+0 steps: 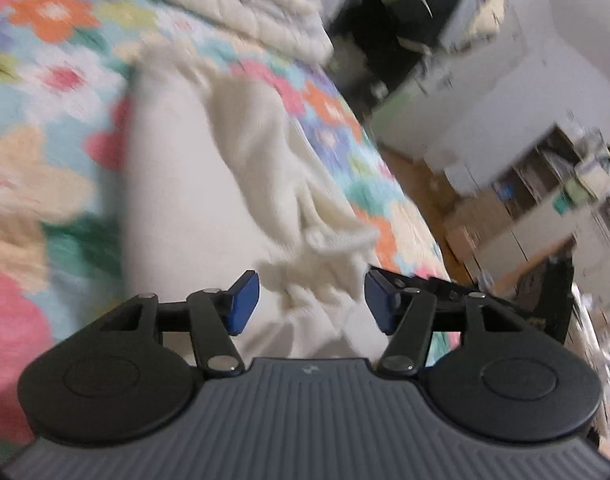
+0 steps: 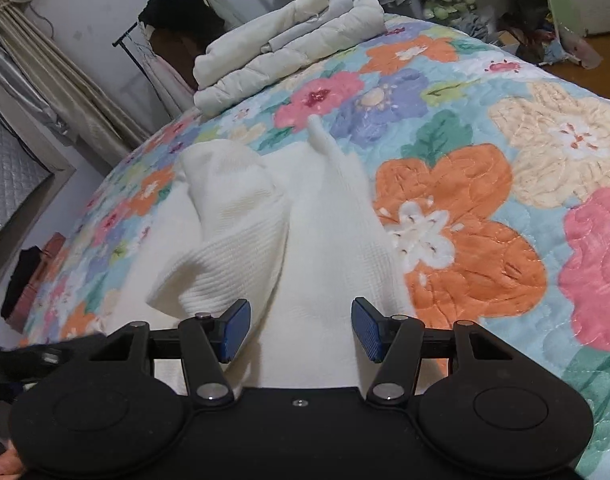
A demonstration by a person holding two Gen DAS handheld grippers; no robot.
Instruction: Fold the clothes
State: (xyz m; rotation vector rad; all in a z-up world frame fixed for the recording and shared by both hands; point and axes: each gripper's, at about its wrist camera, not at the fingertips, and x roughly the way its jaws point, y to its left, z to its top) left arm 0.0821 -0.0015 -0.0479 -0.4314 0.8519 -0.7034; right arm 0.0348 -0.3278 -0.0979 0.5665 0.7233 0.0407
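Note:
A white knitted garment (image 2: 265, 216) lies spread on the flowered quilt (image 2: 465, 240), one sleeve folded over its body. In the left wrist view the same white garment (image 1: 209, 184) runs away from me, its rumpled sleeve end (image 1: 325, 248) lying just past the jaws. My left gripper (image 1: 311, 300) stands open over that sleeve end; the blue pads (image 1: 245, 300) press on nothing. My right gripper (image 2: 301, 328) hangs open just above the garment's near edge, with cloth below the gap and nothing clamped.
A folded white duvet (image 2: 289, 40) sits at the far end of the bed. Beside the bed are a clothes rack (image 2: 173, 24), curtains (image 2: 65, 92) and floor clutter (image 2: 505, 8). The left wrist view shows shelves (image 1: 553, 184) and boxes beyond the quilt's edge (image 1: 405, 208).

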